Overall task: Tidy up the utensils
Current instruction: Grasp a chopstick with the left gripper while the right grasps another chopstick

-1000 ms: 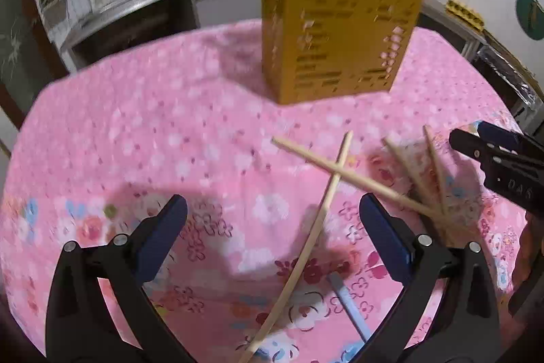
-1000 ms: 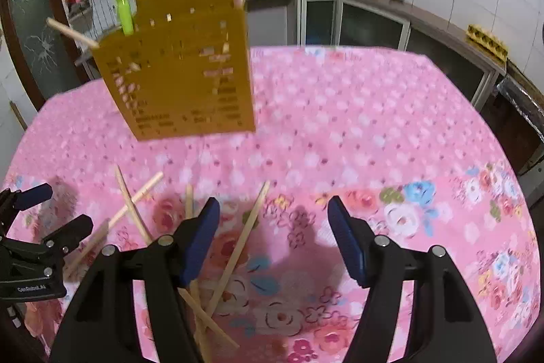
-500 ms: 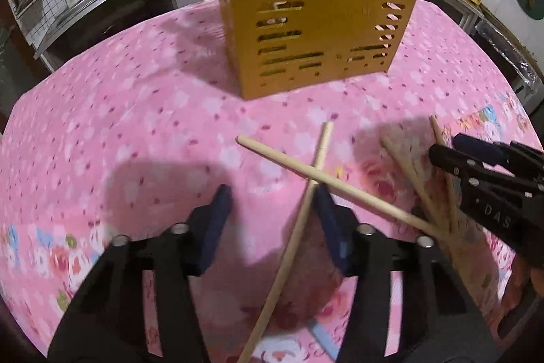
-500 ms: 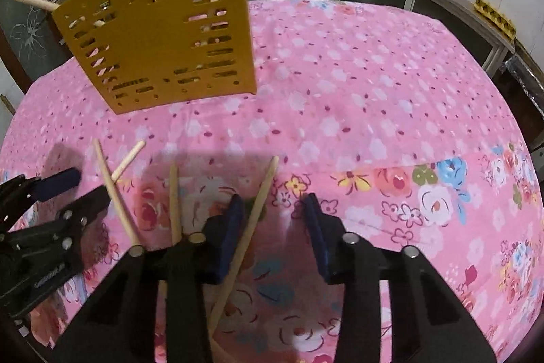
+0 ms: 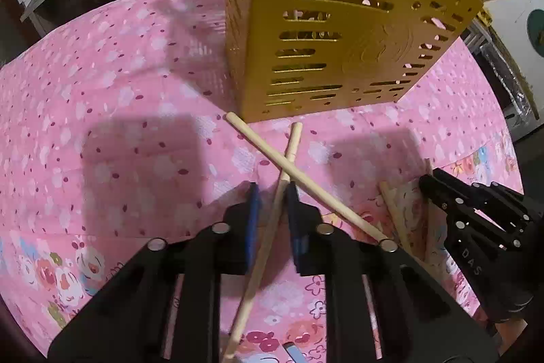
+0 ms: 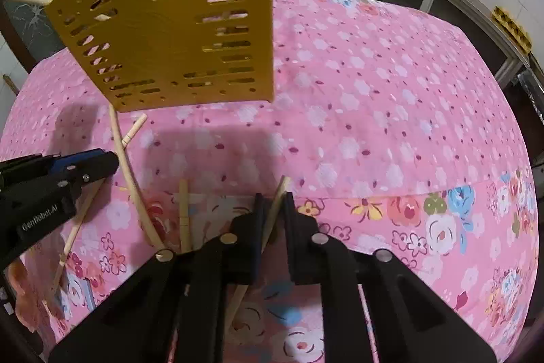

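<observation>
At the bottom centre of each wrist frame, my left gripper (image 5: pixel 272 196) and right gripper (image 6: pixel 273 204) have each just closed, pinching one chopstick (image 5: pixel 268 237) (image 6: pixel 276 206) mid-shaft below the yellow holder (image 5: pixel 340 33); I judge them light, stiff, slippery.

Left tool (image 5: pixel 272 193): matte black plastic frame, two angular fingers (image 5: pixel 299 220) faced with blue pads, round silver fasteners along the linkage; white lettering "GenRobot.AI" on its side in the right wrist view.

Right tool (image 6: pixel 272 203): same black build, blue pads, silver round fasteners; white lettering "DAS" visible in the left wrist view.
</observation>
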